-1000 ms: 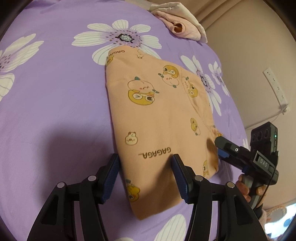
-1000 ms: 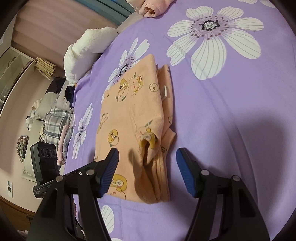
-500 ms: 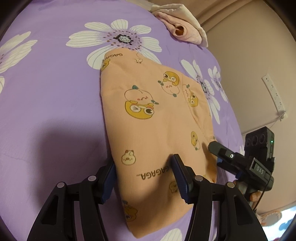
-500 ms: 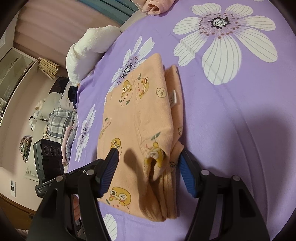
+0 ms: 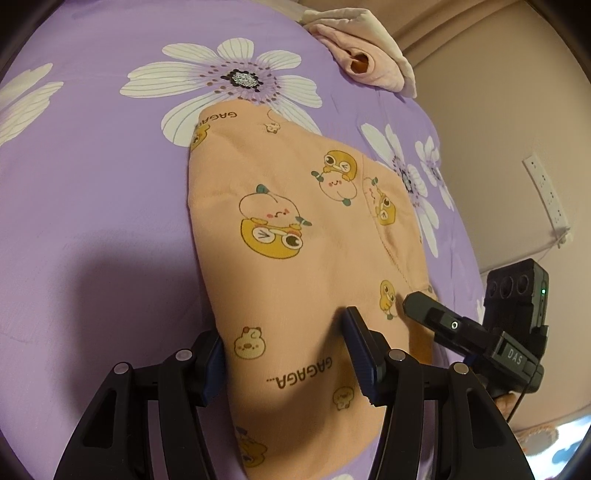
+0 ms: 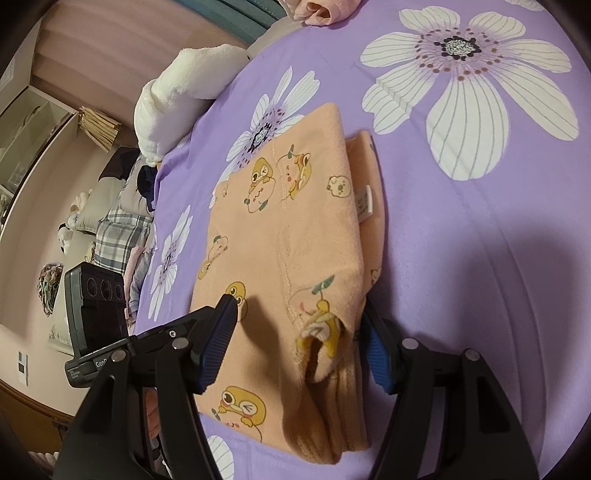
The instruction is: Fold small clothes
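Observation:
A folded peach garment (image 5: 295,258) with cartoon duck prints lies on the purple flowered bedspread (image 5: 92,184); it also shows in the right wrist view (image 6: 295,240). My left gripper (image 5: 286,354) is open, its jaws straddling the garment's near edge by the "GAGAGA" print. My right gripper (image 6: 301,347) is open, its jaws straddling the stacked folded layers at the garment's other near corner. The right gripper also shows in the left wrist view (image 5: 436,317), and the left gripper's body shows in the right wrist view (image 6: 96,314).
A crumpled pink garment (image 5: 365,66) lies at the far edge of the bed, also in the right wrist view (image 6: 325,9). A white fluffy pillow (image 6: 177,96) and a heap of plaid clothes (image 6: 114,236) lie beyond the bed's side. A wall with a socket (image 5: 550,199) stands at the right.
Both grippers have moved forward and down onto the garment; its edges now lie between the open jaws of each. The garment itself has not shifted.

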Tool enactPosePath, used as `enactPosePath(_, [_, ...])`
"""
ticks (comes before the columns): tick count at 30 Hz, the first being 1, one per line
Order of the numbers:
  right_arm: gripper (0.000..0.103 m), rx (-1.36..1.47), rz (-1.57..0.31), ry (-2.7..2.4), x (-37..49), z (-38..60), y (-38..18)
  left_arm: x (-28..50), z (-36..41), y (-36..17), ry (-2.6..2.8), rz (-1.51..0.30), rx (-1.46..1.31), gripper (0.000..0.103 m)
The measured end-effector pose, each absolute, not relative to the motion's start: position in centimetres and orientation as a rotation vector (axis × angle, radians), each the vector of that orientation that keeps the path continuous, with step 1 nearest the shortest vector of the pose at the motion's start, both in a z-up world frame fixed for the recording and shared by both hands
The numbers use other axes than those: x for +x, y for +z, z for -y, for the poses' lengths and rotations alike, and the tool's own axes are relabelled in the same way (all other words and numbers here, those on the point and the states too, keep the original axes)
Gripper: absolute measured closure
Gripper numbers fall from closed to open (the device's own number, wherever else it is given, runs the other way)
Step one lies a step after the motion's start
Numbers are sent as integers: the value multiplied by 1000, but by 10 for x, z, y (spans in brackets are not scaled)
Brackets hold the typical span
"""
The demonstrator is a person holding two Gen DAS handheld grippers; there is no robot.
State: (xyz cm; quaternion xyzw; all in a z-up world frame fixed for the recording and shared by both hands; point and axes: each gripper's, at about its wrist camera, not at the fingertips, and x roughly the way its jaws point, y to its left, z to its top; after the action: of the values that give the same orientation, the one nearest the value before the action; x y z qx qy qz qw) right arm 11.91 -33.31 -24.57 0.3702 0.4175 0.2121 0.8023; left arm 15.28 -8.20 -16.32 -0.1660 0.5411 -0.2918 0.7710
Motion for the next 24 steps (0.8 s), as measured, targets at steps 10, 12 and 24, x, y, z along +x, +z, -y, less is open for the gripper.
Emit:
enactPosePath(10, [38,790,-888,462,127,331,-246,154,83,-163,-633,-1173,-358,48])
enactPosePath(12, [38,788,-888,461,127,331,-246,155,84,-163,-633,-1174,-359,48])
enactPosePath(24, [56,805,-884,445,128,338,-250,159,83,-165,-630,-1175,-407,48])
